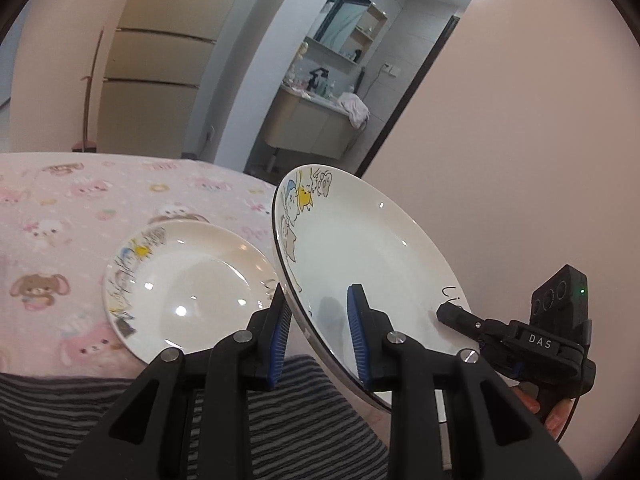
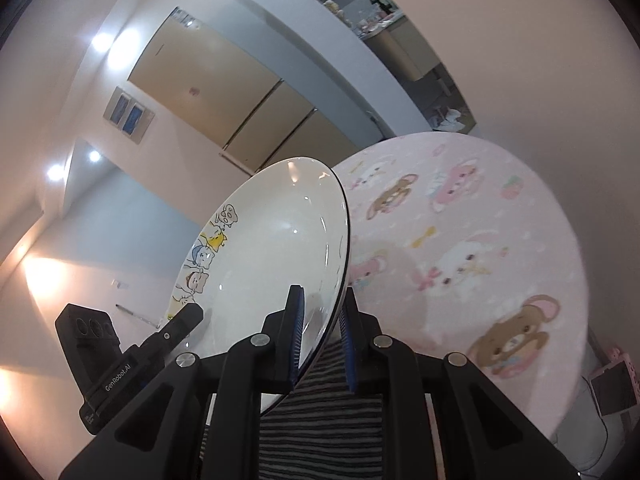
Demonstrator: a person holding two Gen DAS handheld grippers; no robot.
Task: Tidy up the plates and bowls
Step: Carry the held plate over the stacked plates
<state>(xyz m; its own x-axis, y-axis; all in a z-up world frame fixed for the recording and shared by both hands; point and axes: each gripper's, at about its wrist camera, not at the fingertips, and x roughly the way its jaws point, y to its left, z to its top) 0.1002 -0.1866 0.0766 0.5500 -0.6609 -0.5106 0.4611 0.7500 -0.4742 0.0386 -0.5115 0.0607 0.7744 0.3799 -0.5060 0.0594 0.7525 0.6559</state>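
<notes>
Your left gripper point(image 1: 320, 332) has its blue-padded fingers point(image 1: 358, 336) straddling the near rim of the tilted plate point(image 1: 360, 248), one finger behind the rim and one on the white inner face; they stand fairly close together, but you cannot tell from this view whether the pads actually press the rim. The plate is raised on edge above the table, its cartoon animals up at 11 o'clock on its face and a black line tracing its edge. At 4 o'clock in the left wrist view your right gripper point(image 1: 450, 312) reaches in, its tip touching the plate's face near the handwritten black marks. From the right wrist view, that right gripper point(image 2: 322, 330) likewise brackets the rim of the same plate point(image 2: 272, 248), the left finger against the inner face and the right one behind; how firmly it holds cannot be told either. Your left gripper point(image 2: 192, 314) shows at 8 o'clock there, touching the plate near the drawings. A second plate point(image 1: 180, 280) lies flat on the pink cartoon tablecloth point(image 1: 60, 208), at 9 o'clock from the raised plate and just beside it.
</notes>
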